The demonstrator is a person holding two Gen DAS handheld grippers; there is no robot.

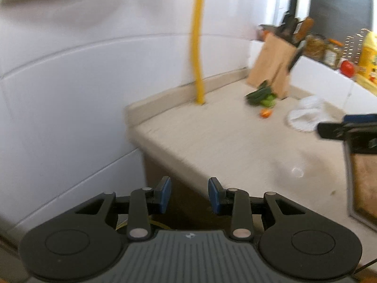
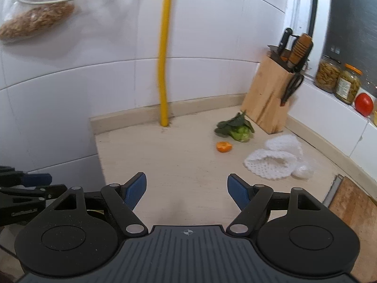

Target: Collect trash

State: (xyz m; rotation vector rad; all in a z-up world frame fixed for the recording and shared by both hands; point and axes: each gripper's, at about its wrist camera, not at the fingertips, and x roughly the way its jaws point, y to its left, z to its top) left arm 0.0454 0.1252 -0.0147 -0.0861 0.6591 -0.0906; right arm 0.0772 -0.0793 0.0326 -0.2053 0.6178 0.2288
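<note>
Orange peel (image 2: 224, 146), one; leafy scrap (image 2: 236, 127), one; white netting (image 2: 273, 162) — both grippers' jaws gape, empty.

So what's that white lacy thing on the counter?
It looks like a white foam fruit net, the stretchy mesh kind, crumpled and lying open on the beige counter. A clear plastic scrap sits against it. It's right of the orange peel, before the knife block. Nothing grips it.

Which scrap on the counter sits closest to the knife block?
The leafy greens, lying right at the knife block's base; the orange peel and white foam net lie farther out.
</note>
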